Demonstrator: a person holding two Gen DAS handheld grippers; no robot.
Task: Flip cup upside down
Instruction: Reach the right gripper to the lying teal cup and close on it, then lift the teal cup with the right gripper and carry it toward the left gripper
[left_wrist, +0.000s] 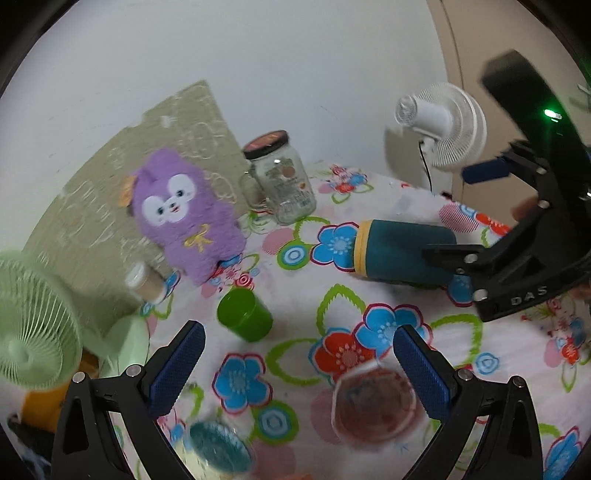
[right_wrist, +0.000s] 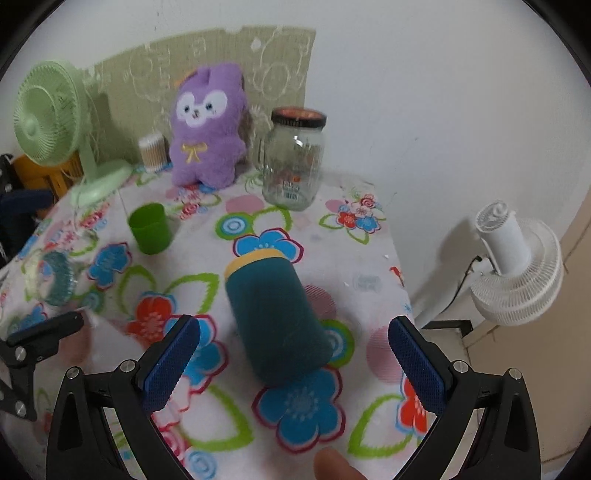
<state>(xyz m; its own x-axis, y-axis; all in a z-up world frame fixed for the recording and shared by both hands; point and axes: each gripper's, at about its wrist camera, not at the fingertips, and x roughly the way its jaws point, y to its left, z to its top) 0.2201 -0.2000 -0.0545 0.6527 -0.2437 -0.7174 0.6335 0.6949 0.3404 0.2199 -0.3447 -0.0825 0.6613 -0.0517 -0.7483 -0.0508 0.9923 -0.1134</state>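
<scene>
Meanwhile, both blue-padded grippers, right (right_wrist: 293, 363) and left (left_wrist: 299, 363), gape wide and empty; the teal yellow-rimmed cup (right_wrist: 275, 317) lies sideways on the floral tablecloth (right_wrist: 207, 435).

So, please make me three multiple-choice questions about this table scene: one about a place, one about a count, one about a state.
1. Where does the small green cup stand?
A. in front of the purple plush toy
B. inside the glass jar
C. under the white fan

2. How many fans are in view?
A. one
B. two
C. four

3. How is the teal cup with the yellow rim lying?
A. upright, mouth up
B. on its side
C. stacked on the jar

Answers:
1. A: the green cup stands on the floral tablecloth, nearer the cameras than the purple plush toy.
2. B: a green fan at one side of the table, a white fan beside the other.
3. B: the teal cup rests on its side between the open fingers of the right gripper; the left gripper is open too.
</scene>
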